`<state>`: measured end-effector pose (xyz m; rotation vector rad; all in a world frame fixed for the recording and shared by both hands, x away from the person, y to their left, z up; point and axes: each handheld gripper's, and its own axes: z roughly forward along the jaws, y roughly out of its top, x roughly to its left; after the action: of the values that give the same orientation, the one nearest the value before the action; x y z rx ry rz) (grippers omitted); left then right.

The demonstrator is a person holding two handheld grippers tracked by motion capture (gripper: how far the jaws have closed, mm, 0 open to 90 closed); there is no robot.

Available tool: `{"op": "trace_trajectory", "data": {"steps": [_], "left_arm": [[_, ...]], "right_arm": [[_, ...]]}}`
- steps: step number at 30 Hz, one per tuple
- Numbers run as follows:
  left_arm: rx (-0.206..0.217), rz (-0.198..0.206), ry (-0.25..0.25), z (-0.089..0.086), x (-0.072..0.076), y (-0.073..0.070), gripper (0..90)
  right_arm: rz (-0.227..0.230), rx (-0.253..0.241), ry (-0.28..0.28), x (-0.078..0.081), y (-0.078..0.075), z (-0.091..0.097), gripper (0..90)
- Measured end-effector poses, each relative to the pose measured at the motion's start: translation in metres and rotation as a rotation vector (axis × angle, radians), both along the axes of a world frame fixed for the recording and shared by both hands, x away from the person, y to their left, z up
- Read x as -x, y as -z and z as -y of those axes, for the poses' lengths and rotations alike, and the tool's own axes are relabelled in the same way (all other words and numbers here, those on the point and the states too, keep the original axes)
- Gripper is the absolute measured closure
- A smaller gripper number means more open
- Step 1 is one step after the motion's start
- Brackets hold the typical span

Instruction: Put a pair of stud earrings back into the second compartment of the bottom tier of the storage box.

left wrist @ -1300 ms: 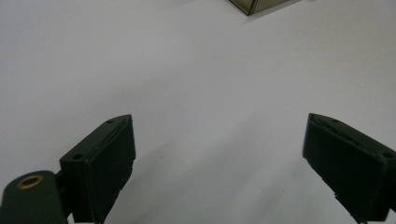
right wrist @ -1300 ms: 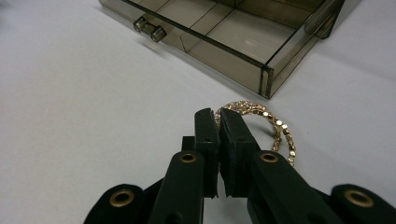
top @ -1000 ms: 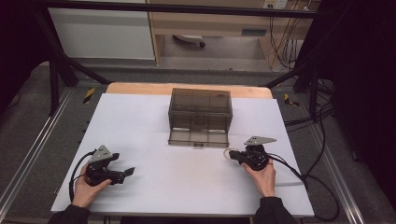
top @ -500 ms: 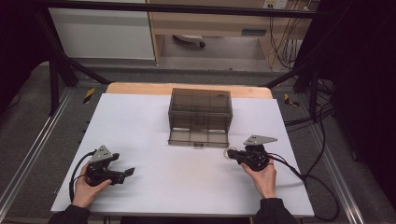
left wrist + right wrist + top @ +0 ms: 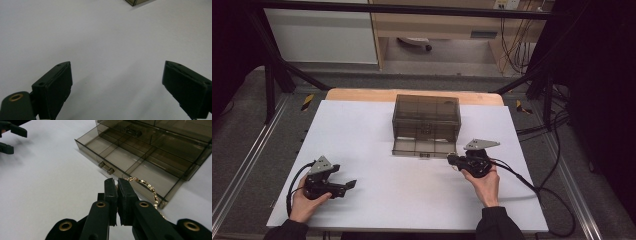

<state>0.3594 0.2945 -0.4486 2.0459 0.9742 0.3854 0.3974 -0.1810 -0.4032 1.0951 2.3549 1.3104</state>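
In the right gripper view, the right gripper (image 5: pixel 117 185) has its two black jaws clenched together on a gold bead chain (image 5: pixel 147 186), which is pinched at one end between the pads. From the jaw tips the chain arches away to the gripper's right and then hangs down past the near corner of the drawer (image 5: pixel 130 162), so it sits just ahead of and beside the jaws, over the drawer's front edge. The drawer is pulled out of a smoky see-through box (image 5: pixel 175 132) and lies directly in front of the gripper, just beyond the tips; it is split into several compartments, and two small round knobs (image 5: pixel 106 168) stand on its front wall, a little ahead and to the left of the jaws. Behind the drawer rises the box itself, with a small dark object inside that is too dim to make out. In the high view the right gripper (image 5: pixel 453 160) sits at the near right corner of the open drawer (image 5: pixel 424 146), held by the person's right hand (image 5: pixel 484 181). Well away across the white table (image 5: pixel 377 125), near its front left edge, the left gripper (image 5: pixel 348 185) rests in the left hand (image 5: pixel 304 202); in the left gripper view its jaws stand wide apart, released, with bare table between them.
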Motion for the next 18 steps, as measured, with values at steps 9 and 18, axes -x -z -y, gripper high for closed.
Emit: {"op": "trace_trajectory", "data": {"steps": [9, 18], "left_arm": [[-0.013, 0.004, -0.007, 0.001, 0.0, 0.001, 8.1], [-0.019, 0.004, -0.004, 0.002, 0.0, 0.001, 8.3]], "right_arm": [[0.013, 0.004, -0.012, -0.01, -0.006, -0.02, 86.8], [0.009, 0.021, -0.02, -0.024, -0.007, -0.039, 86.8]]}}
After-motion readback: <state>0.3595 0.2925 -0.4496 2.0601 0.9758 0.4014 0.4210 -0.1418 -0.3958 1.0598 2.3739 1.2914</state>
